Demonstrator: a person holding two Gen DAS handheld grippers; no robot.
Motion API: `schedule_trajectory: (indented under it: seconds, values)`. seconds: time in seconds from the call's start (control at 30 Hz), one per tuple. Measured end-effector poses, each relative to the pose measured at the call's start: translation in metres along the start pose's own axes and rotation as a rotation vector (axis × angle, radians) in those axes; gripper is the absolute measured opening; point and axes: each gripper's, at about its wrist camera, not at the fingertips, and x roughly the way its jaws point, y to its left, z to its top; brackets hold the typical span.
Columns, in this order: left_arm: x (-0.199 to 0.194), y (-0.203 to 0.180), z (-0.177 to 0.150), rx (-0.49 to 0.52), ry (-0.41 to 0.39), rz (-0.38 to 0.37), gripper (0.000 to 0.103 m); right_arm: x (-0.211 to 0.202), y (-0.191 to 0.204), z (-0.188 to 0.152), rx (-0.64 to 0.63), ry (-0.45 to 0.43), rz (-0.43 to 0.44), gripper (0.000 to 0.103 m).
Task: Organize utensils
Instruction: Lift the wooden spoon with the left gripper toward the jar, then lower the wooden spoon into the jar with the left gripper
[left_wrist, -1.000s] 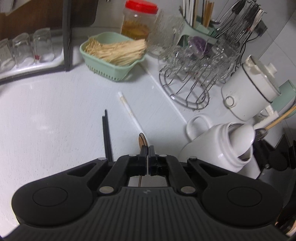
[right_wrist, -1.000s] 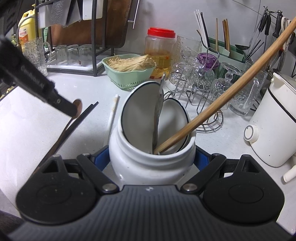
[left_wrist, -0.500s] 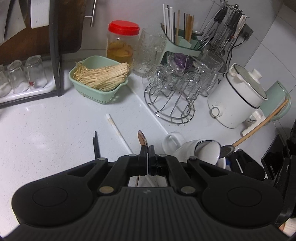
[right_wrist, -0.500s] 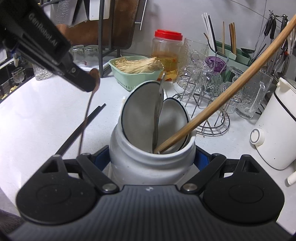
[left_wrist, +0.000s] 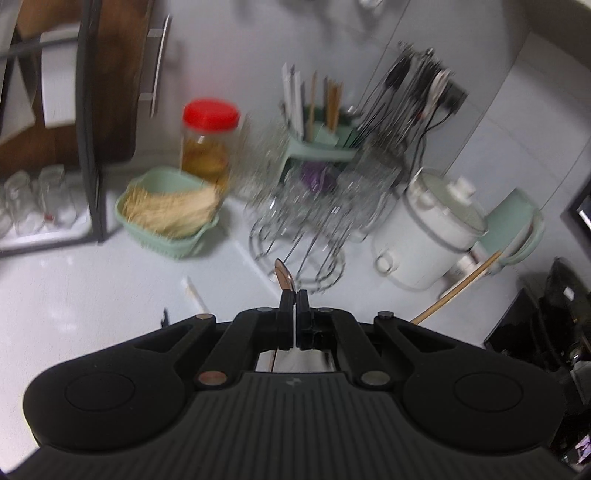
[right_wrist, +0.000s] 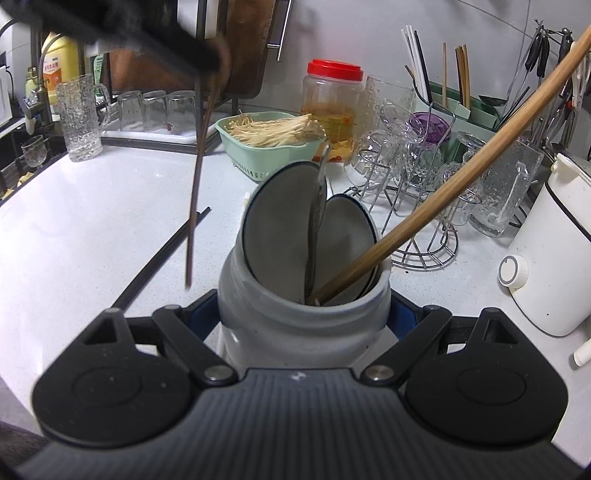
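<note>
My left gripper (left_wrist: 294, 295) is shut on a copper-coloured spoon (left_wrist: 282, 275), whose bowl sticks up past the fingertips. In the right wrist view that gripper (right_wrist: 155, 44) is a blurred dark shape at the top left. The spoon's thin handle (right_wrist: 194, 206) hangs down from it, clear of the counter, left of the jar. My right gripper (right_wrist: 303, 317) is shut on a white ceramic jar (right_wrist: 303, 332) standing upright. The jar holds two white ladles (right_wrist: 277, 240), a metal utensil and a long wooden handle (right_wrist: 443, 195). Black chopsticks (right_wrist: 162, 258) lie on the counter to the left.
A white chopstick (left_wrist: 195, 295) lies on the counter. Behind stand a green basket (right_wrist: 273, 151) of pale strands, a red-lidded jar (right_wrist: 334, 96), a wire rack of glasses (right_wrist: 417, 184), a green utensil caddy (right_wrist: 465, 107) and a white cooker (right_wrist: 554, 258). A tray of glasses (right_wrist: 147, 110) sits at the back left.
My left gripper has risen with the spoon, which came off the counter and now hangs in the air. The right gripper and the jar have stayed put.
</note>
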Motion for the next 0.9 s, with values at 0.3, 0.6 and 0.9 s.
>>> schedule_trajectory:
  seconds: [0.3,0.6,0.9]
  values:
    - [-0.045,-0.037,0.038,0.043,-0.120,-0.095,0.001,0.000,0.000,0.000,0.003,0.004,-0.005,0.093]
    - [-0.036,-0.064,0.041,0.088,-0.107,-0.167,0.001,0.001,0.001,0.000,0.003,0.002,-0.005,0.093]
    - [0.003,-0.064,0.013,0.099,0.029,-0.172,0.001,0.001,0.003,0.000,0.007,-0.001,-0.009,0.093]
